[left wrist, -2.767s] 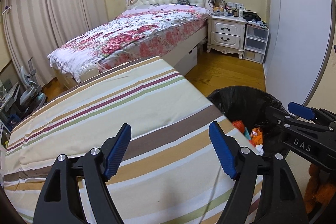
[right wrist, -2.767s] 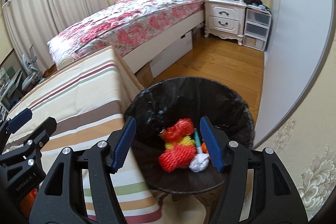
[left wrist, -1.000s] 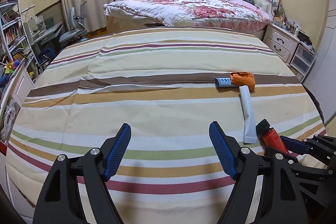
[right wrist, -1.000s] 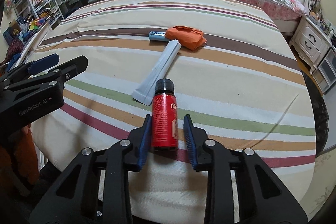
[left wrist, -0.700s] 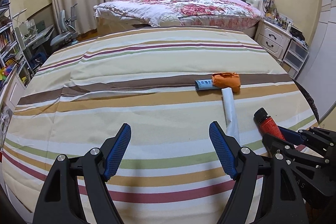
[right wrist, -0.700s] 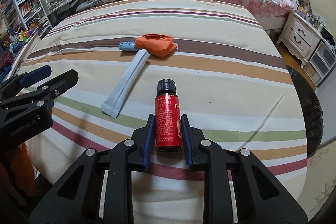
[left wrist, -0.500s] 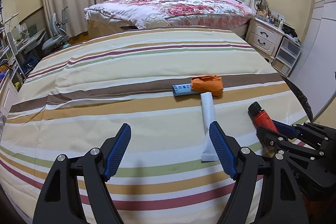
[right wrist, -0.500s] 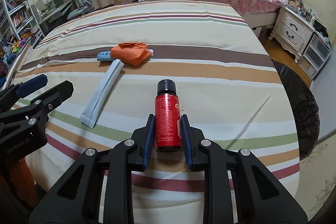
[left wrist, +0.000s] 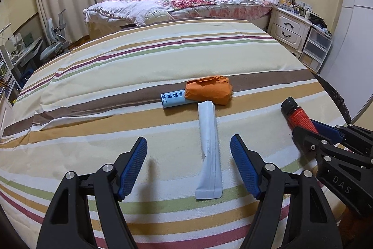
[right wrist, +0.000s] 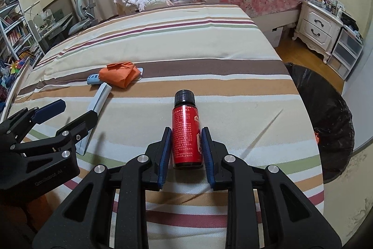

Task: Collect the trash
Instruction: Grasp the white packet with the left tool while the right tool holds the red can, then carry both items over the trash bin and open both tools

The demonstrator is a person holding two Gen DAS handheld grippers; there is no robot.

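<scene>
**A:** Gripping the red bottle [right wrist: 186, 132] low on its body, the right tool [right wrist: 186, 151] has its pads pressed on both sides, black cap pointing away. What worries you?

**B:** The hold sits near the bottle's base, so a quick swing toward the black-lined bin [right wrist: 326, 118] at the right edge of the striped bed [right wrist: 209, 43] could let the bottle pivot or slide out. I judge the smooth label makes that likelier.

**A:** And the left tool [left wrist: 188, 162]?

**B:** Its jaws have just been closing a little, yet they stand well apart and nothing is pressed between them. The white sachet [left wrist: 208, 151] lies lengthwise in the gap, closer to the right finger, flat on the bed cover.

**A:** So the risk there?

**B:** A thin flat packet on soft fabric: the pads may pinch the cover along with it, or skate over it.

**A:** Farther out?

**B:** The sachet's far end nearly meets the orange crumpled wrapper [left wrist: 208, 90], which overlaps a blue-labelled tube [left wrist: 172, 99] to its left. A careless drag could scatter them.
</scene>
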